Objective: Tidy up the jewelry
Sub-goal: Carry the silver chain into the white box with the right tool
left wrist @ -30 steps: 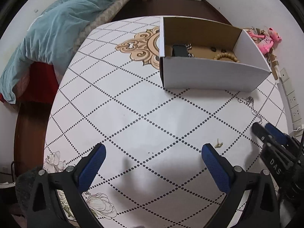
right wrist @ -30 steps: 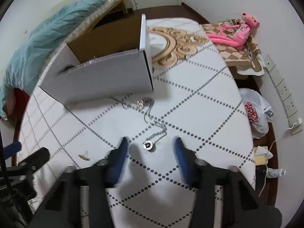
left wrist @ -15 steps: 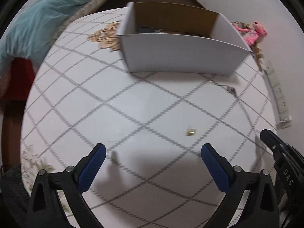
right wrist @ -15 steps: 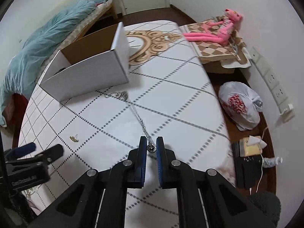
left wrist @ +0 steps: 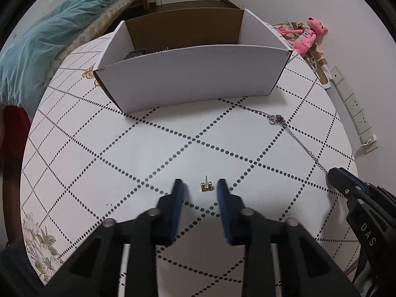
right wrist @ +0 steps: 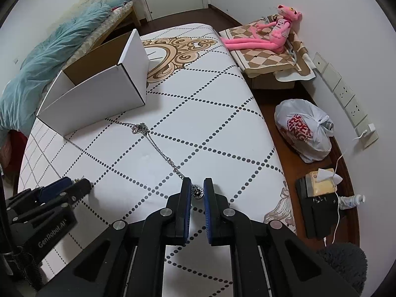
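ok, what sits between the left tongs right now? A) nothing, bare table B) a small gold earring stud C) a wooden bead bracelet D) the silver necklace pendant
B: in the left wrist view the left tongs bracket a small gold earring stud lying on the table, not yet pinched; the necklace pendant is in the right tongs.

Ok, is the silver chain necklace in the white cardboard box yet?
Out. The silver chain necklace lies stretched across the table beside the white cardboard box, its pendant end between the right gripper fingers.
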`<state>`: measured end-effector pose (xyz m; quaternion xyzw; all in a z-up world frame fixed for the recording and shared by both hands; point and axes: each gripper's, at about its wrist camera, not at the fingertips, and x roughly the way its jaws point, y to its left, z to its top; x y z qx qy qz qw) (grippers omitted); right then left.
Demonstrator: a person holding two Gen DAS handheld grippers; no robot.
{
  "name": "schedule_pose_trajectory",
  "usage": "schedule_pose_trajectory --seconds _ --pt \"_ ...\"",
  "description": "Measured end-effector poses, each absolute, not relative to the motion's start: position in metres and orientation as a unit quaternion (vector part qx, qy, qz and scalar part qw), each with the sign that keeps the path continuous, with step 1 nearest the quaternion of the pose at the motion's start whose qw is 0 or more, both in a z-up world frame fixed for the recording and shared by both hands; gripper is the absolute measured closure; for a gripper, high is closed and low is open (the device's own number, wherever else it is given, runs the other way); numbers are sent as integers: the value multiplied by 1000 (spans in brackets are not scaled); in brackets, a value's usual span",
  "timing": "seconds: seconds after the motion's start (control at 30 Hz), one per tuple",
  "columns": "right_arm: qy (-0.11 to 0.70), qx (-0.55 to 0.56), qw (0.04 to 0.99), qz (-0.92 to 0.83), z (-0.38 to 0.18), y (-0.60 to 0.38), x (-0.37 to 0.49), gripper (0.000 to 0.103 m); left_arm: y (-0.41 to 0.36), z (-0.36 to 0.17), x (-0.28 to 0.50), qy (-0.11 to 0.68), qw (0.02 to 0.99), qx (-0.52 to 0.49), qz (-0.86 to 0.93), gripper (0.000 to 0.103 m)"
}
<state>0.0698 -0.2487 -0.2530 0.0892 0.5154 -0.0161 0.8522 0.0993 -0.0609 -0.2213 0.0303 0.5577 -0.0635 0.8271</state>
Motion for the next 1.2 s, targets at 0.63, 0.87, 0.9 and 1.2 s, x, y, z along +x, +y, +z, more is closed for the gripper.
schedule_pose_trajectory --seconds 0.63,0.87,0.9,1.2 --pt "482 111 869 30 -199 -243 71 93 -42 -183 96 530 843 -1 -88 97" --pt "443 113 886 75 -138 -233 85 93 -25 -139 107 513 852 -6 -105 97" --pt "439 114 887 83 -130 -231 87 93 -24 -132 110 509 854 -5 -107 97" --pt "399 109 899 142 -59 -209 117 93 -7 -81 144 482 867 -32 -123 97"
